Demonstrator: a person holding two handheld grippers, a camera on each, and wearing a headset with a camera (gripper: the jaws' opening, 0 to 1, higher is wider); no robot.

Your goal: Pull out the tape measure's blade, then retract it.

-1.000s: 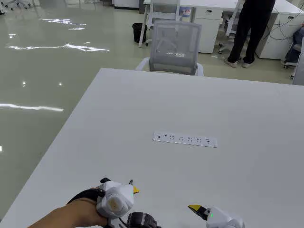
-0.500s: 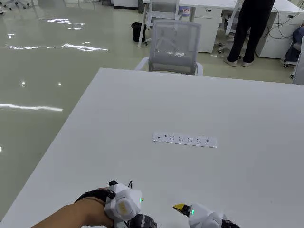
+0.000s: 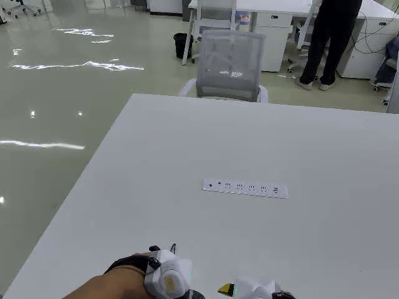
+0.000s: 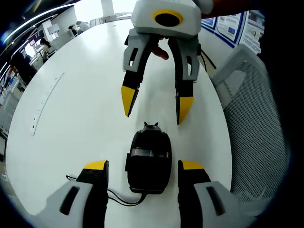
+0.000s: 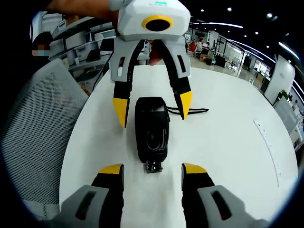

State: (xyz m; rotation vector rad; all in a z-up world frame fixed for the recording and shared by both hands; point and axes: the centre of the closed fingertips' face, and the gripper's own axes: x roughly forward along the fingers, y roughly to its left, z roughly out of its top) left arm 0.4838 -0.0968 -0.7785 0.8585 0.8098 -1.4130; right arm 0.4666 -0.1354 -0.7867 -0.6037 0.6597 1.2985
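Note:
A black tape measure lies flat on the white table, close to its near edge. My left gripper is open, with its yellow-tipped jaws on either side of the case's rear half, and no contact shows. My right gripper faces it from the other end, also open. The blade's hook end lies between the right gripper's tips. A thin black strap trails from the case. The blade is fully inside the case.
A white power strip is set into the middle of the table. A grey mesh chair stands at the far edge, and a person stands by desks beyond it. A second mesh chair stands close beside the table's near edge.
Both grippers have drawn back toward the near edge. The right gripper has moved left, which closes the gap to the left gripper. The head camera has tilted up slightly.

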